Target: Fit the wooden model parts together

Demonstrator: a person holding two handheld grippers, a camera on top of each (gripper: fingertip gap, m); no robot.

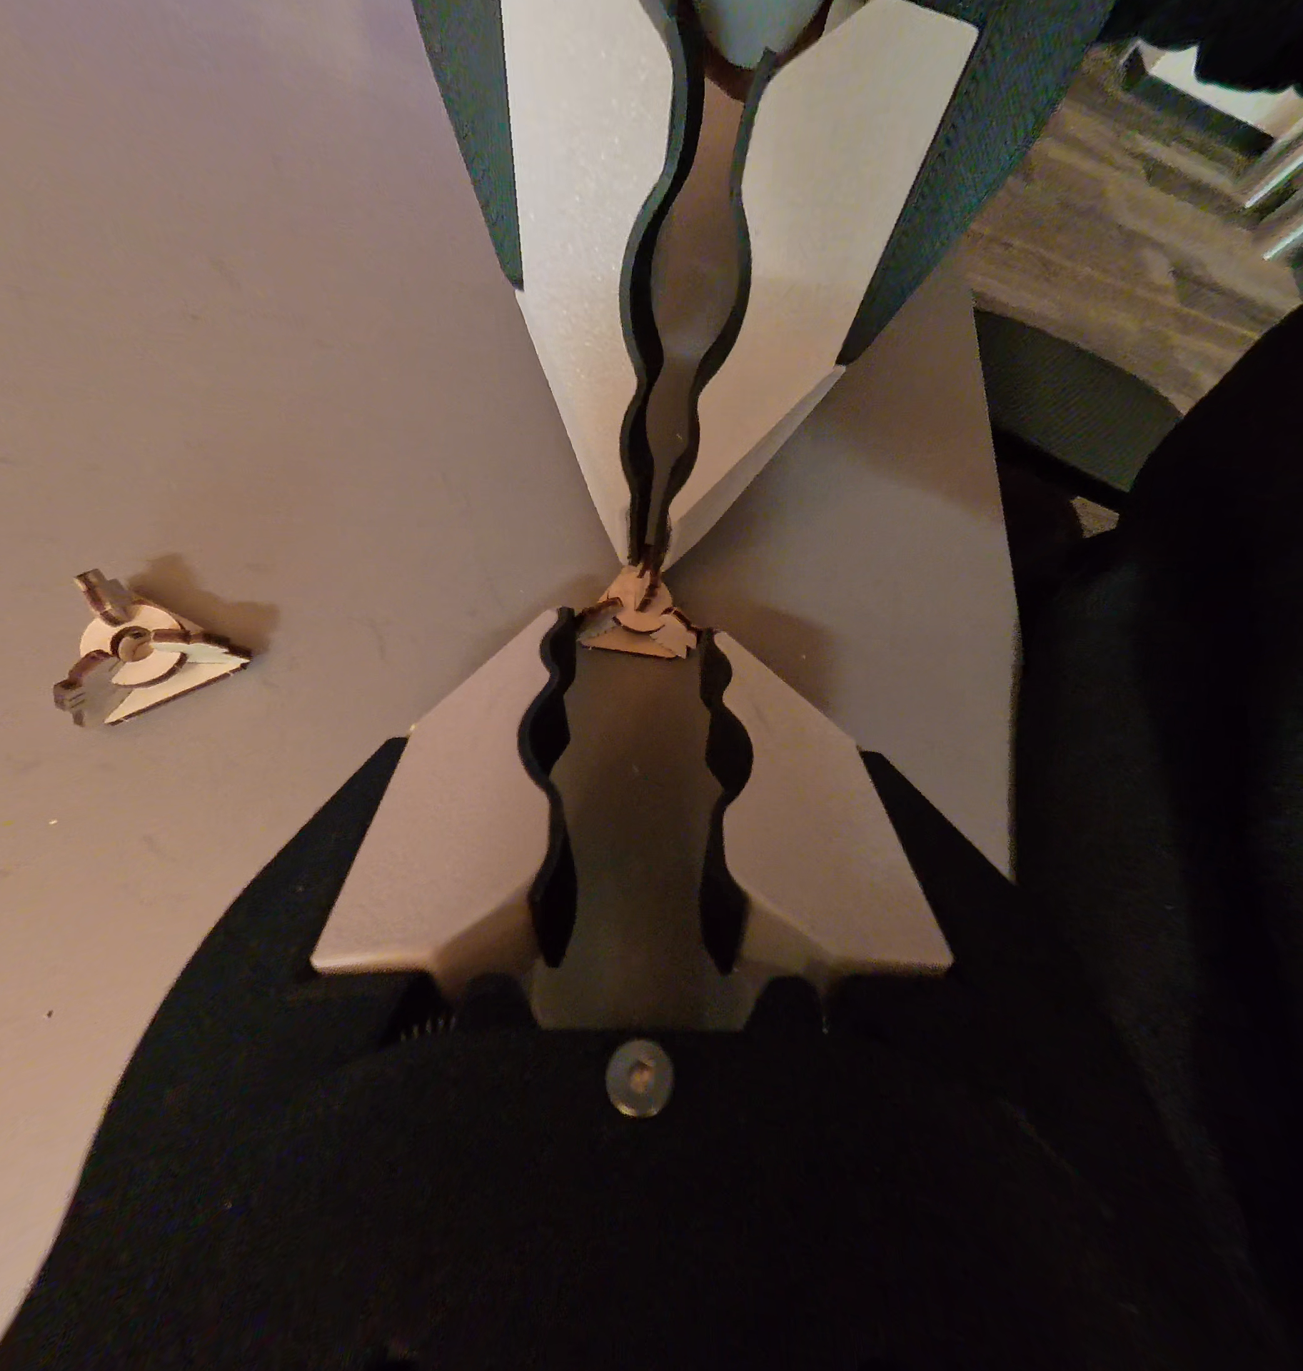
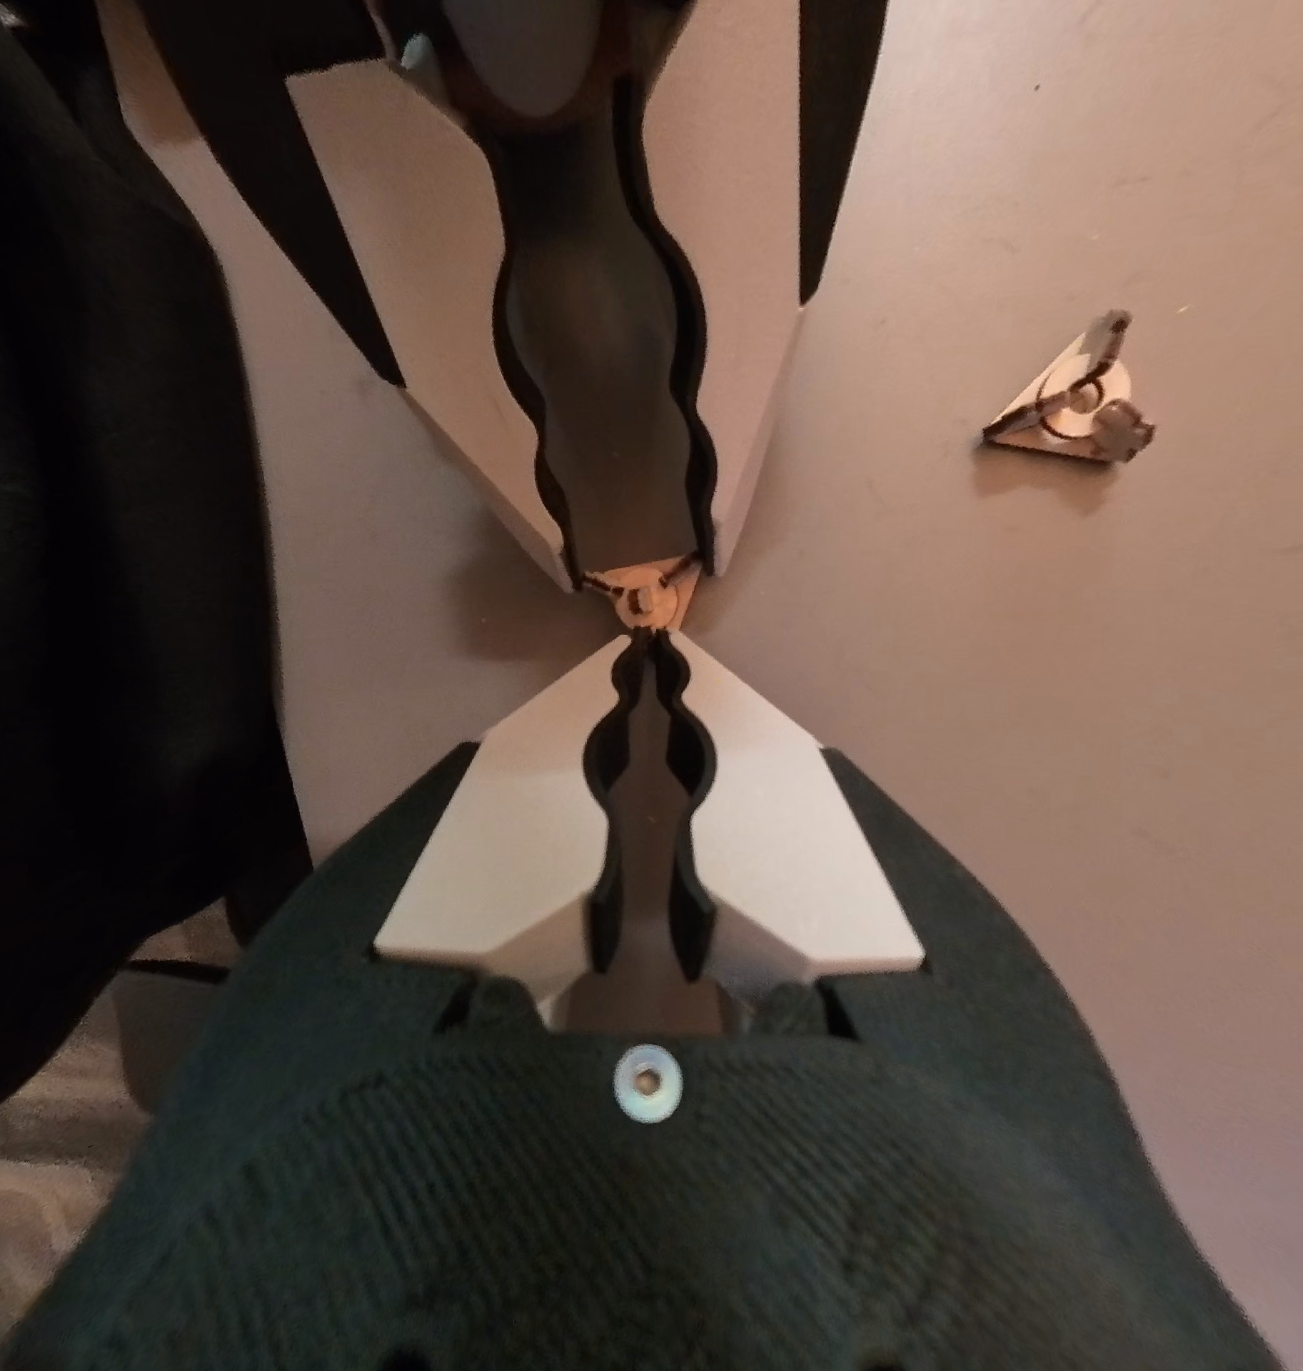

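My left gripper (image 1: 637,630) has its jaws clamped across a small triangular wooden puzzle piece (image 1: 633,629) on the tabletop (image 1: 262,334). My right gripper (image 2: 644,636) pinches narrowly on its upright fin. A second, similar wooden piece (image 1: 144,649) lies well apart.

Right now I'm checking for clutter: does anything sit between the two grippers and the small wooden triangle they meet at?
Nothing visible does. The left gripper clamps the wooden triangle across its near corners, and the right gripper pinches a thin tab on its opposite side. A second wooden piece lies apart on the table.
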